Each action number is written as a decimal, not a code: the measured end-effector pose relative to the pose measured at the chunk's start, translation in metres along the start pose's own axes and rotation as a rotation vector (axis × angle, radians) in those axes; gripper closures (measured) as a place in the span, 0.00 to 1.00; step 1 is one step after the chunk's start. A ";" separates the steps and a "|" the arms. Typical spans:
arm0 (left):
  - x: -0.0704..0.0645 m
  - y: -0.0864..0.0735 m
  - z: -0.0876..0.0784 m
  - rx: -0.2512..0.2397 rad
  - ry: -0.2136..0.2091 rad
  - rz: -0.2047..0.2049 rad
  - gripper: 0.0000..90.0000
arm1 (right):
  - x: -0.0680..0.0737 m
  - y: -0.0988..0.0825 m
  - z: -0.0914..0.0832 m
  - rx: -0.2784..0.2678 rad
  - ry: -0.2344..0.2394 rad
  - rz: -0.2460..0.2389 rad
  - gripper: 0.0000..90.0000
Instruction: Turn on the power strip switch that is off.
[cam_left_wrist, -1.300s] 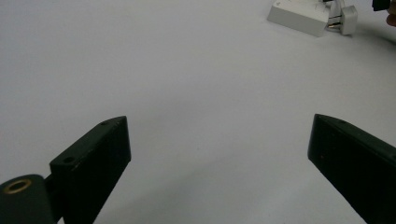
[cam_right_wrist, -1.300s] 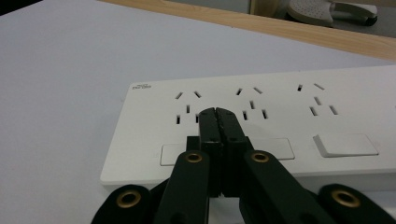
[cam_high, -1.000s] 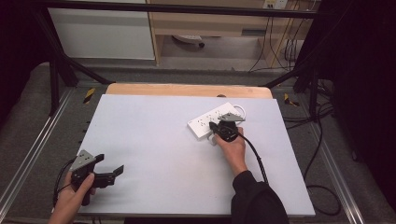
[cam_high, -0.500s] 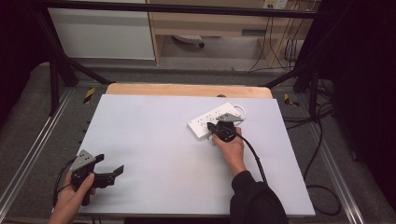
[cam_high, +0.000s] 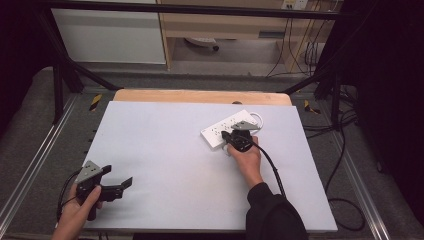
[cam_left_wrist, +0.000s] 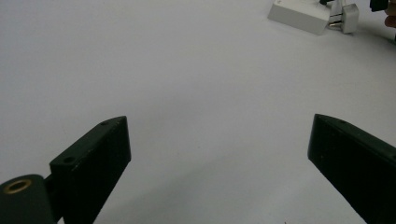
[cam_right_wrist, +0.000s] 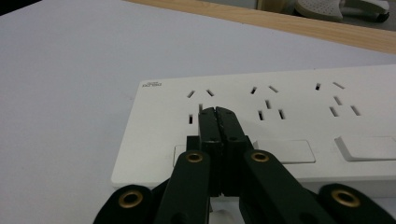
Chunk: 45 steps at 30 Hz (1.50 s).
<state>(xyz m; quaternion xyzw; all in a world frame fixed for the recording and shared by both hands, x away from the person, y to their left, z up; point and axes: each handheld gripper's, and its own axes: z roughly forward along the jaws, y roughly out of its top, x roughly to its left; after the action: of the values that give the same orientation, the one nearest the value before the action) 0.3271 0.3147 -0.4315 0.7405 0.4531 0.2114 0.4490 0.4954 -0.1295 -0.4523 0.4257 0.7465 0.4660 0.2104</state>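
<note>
At the near left corner of the table (cam_high: 165, 150) the left gripper (cam_high: 116, 186) hovers with jaws spread wide and empty, well apart from the white power strip (cam_high: 227, 129), which lies far off toward the right, its long axis running diagonally toward the far right edge. The right gripper (cam_high: 231, 137) is the nearer, jaws clenched together with nothing between them, tips over the strip's near-left end. Its own view (cam_right_wrist: 216, 112) places the tips at the first socket beside the rocker switches, while the left gripper view catches a white plug (cam_left_wrist: 344, 12) at the strip's end.
</note>
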 end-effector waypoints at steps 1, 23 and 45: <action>0.000 0.000 0.000 0.001 0.000 0.000 0.07 | 0.000 0.001 0.000 0.004 0.002 0.003 1.00; 0.001 0.000 0.000 -0.001 -0.001 -0.001 0.07 | -0.008 0.003 0.000 0.035 -0.006 0.009 1.00; 0.001 0.000 0.000 0.000 0.000 -0.001 0.07 | -0.007 0.013 -0.014 -0.013 0.004 0.011 1.00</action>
<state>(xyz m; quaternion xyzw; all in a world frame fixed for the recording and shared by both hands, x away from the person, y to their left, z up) 0.3273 0.3159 -0.4317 0.7404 0.4534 0.2112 0.4490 0.4956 -0.1399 -0.4347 0.4276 0.7414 0.4731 0.2091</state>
